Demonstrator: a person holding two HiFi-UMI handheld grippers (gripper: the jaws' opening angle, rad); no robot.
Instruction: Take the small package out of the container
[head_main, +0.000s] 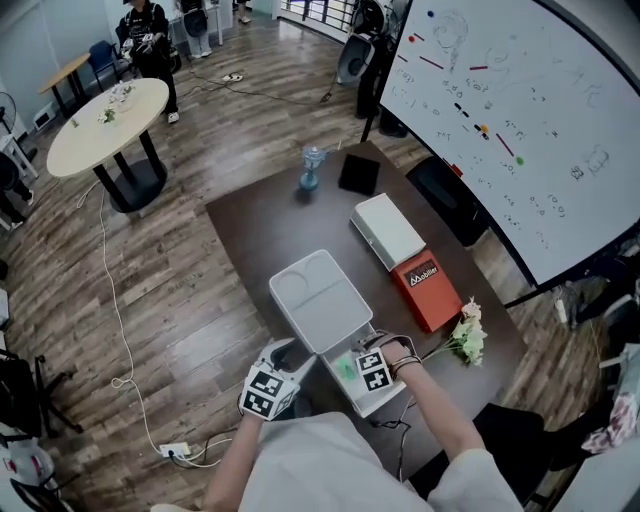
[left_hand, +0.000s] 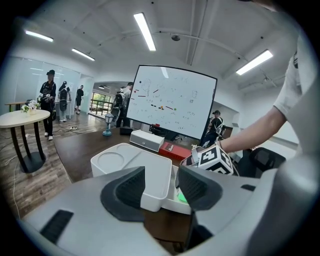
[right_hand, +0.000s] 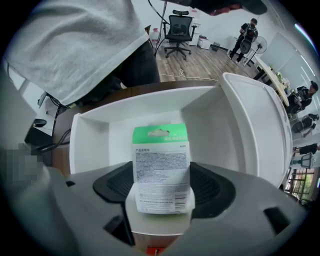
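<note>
A white container (head_main: 388, 398) stands at the near edge of the dark table, its lid (head_main: 320, 300) folded open away from me. The small package (right_hand: 161, 165), white with a green top, is inside it and shows as a green patch (head_main: 346, 368) in the head view. My right gripper (right_hand: 161, 189) points straight down into the container (right_hand: 100, 135), and both pads press on the package's side edges. My left gripper (left_hand: 161, 187) straddles the near corner of the lid (left_hand: 135, 165), with a narrow gap at the right pad. From above, this left gripper (head_main: 285, 372) sits at the container's left.
Farther along the table (head_main: 260, 225) lie a white box (head_main: 388, 230), a red box (head_main: 425, 290), white flowers (head_main: 467, 335), a black square (head_main: 359, 173) and a blue glass piece (head_main: 311, 168). A whiteboard (head_main: 520, 110) stands on the right, and a round table (head_main: 105, 120) with people near it is at the far left.
</note>
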